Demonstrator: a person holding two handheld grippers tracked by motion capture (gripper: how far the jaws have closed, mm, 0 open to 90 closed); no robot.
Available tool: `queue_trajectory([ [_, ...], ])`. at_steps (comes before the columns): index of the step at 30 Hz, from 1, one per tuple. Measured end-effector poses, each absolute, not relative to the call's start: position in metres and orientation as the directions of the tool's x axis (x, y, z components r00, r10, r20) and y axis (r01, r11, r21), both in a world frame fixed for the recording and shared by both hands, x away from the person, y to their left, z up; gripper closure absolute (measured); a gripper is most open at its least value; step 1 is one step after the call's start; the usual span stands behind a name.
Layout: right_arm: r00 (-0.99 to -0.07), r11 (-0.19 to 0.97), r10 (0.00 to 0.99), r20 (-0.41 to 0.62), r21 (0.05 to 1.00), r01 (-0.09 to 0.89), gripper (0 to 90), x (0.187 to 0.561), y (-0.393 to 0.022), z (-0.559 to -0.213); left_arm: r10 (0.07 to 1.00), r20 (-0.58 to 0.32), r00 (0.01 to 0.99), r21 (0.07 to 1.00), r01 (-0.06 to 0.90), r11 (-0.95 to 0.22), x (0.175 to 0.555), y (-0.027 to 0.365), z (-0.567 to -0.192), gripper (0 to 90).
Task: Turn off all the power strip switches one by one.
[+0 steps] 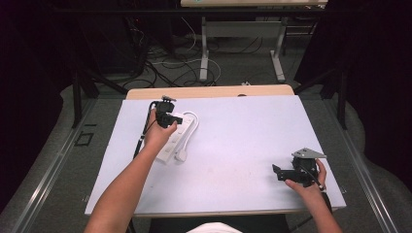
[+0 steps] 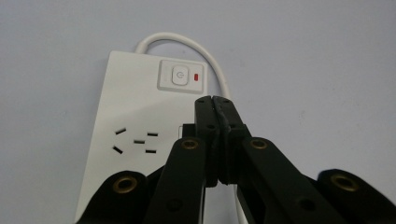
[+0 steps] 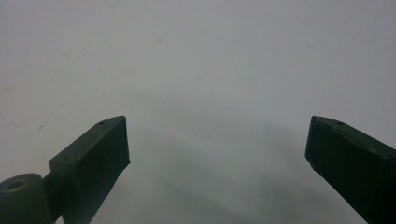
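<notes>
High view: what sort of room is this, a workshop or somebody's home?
Most likely a lab or test room, not a home. A bare table bears one white power strip, loose cables sprawl on the floor behind, and dark curtains close off the sides.

A white power strip (image 2: pixel 140 135) is lying flat just beyond and beneath my closed left fingertips (image 2: pixel 224 116). Its square switch (image 2: pixel 180 75) with a red indicator (image 2: pixel 196 77) is sitting ahead of them, socket slots (image 2: pixel 135 141) to their left, and its white cord (image 2: pixel 205 56) is looping past, probably ending in the plug (image 1: pixel 181 155).
</notes>
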State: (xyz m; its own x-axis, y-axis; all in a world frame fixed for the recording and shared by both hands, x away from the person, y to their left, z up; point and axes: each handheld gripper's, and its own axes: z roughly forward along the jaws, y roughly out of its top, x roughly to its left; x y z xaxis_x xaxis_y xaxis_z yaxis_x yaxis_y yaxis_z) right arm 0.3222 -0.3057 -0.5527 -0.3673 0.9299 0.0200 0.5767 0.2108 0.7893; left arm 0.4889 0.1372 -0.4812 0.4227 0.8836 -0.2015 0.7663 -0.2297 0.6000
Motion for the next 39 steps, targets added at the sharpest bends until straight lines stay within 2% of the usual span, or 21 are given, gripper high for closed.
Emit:
queue_trajectory([
  [39,-0.361,0.208,0.932,0.016,0.793,0.572,6.0,0.321,-0.308,-0.552,0.913,-0.209,0.349,0.490,0.846,-0.211,0.498,0.142,-0.512,90.0],
])
